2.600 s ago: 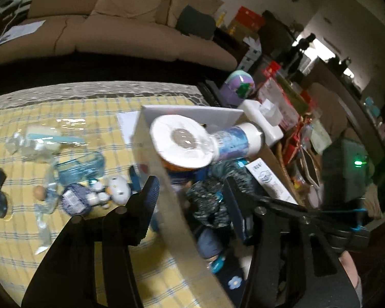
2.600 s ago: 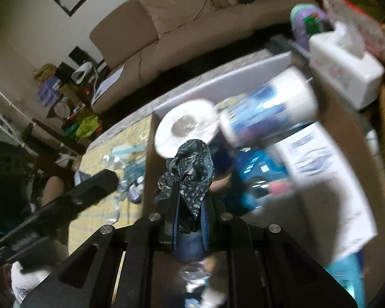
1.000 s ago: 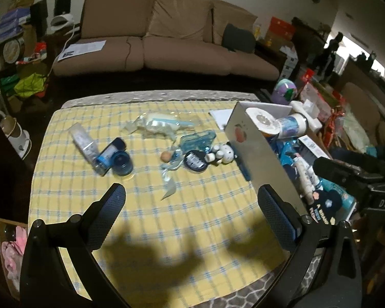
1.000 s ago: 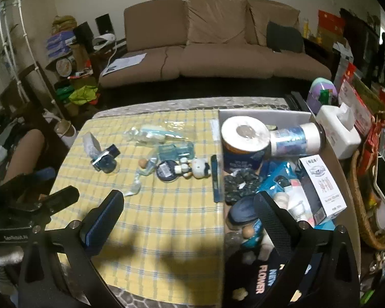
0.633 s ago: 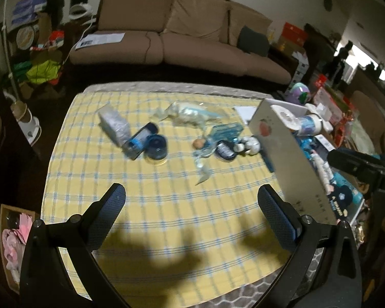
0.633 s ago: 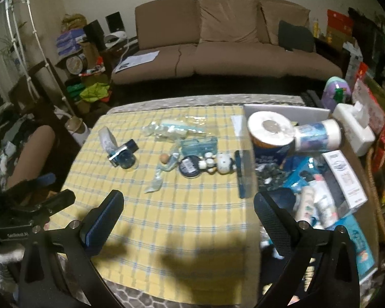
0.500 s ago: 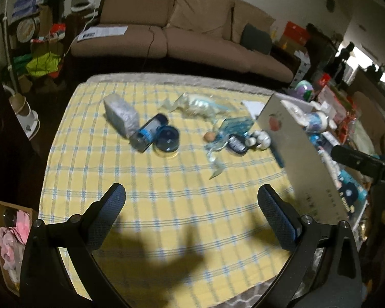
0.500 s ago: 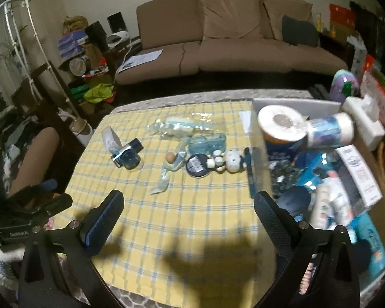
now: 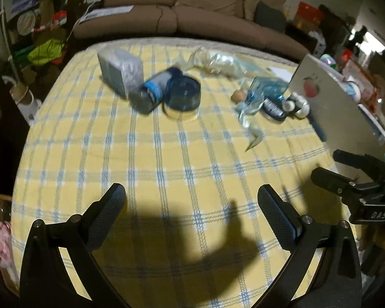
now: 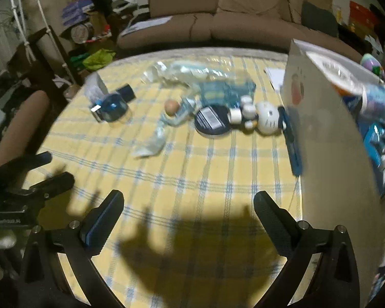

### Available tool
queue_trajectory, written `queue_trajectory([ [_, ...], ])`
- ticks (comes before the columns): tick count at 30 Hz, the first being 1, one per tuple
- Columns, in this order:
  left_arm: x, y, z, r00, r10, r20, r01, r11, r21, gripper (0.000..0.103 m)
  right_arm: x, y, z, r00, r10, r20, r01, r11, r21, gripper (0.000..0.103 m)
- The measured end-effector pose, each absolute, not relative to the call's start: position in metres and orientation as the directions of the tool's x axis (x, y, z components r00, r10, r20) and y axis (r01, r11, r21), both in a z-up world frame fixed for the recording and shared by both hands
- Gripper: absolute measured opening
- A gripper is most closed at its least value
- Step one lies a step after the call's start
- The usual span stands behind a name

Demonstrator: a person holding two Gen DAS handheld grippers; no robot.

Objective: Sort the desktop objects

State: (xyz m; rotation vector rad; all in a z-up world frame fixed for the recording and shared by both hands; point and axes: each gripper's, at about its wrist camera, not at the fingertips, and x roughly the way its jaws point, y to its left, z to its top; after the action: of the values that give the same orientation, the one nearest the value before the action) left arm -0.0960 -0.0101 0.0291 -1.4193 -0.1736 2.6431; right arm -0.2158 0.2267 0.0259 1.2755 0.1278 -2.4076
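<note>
Between picks: left gripper (image 9: 191, 200) and right gripper (image 10: 187, 206) hover wide open, empty, above the tablecloth (image 9: 166, 154); next, reaching for the jar (image 9: 183, 96) seems likely.

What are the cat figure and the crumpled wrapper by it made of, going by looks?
Cat figure: likely hard plastic or ceramic; smooth white surface, though blurred. Wrapper: thin clear plastic film; see-through, creased, catching highlights.

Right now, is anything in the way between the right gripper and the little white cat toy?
Nothing visible. The right gripper is open over bare checked cloth, and the white cat toy lies farther ahead beside the grey box wall. A dark round tin touches its other side.
</note>
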Motion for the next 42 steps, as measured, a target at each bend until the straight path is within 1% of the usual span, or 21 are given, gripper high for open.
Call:
queue_trajectory([
  [9, -0.095, -0.010, 0.005, -0.532, 0.091, -0.842, 0.007, -0.994, -0.112, 0.103, -0.215, 0.220, 0.002, -0.523, -0.269, -0.809, 0.361, -0.929, 0.075, 0.103],
  [19, -0.091, 0.001, -0.003, -0.557, -0.013, -0.830, 0.044, -0.999, -0.013, 0.103, -0.210, 0.215, -0.015, -0.532, -0.227, -0.815, 0.338, -0.940, 0.042, 0.103],
  [23, -0.091, 0.001, -0.004, -0.568, -0.024, -0.823, 0.049, -0.999, -0.005, 0.103, -0.205, 0.211, -0.019, -0.560, -0.198, -0.805, 0.337, -0.942, -0.003, 0.103],
  [42, -0.091, 0.002, -0.005, -0.569, -0.023, -0.822, 0.048, -0.999, -0.005, 0.103, -0.204, 0.210, -0.019, -0.569, -0.189, -0.801, 0.329, -0.944, -0.010, 0.103],
])
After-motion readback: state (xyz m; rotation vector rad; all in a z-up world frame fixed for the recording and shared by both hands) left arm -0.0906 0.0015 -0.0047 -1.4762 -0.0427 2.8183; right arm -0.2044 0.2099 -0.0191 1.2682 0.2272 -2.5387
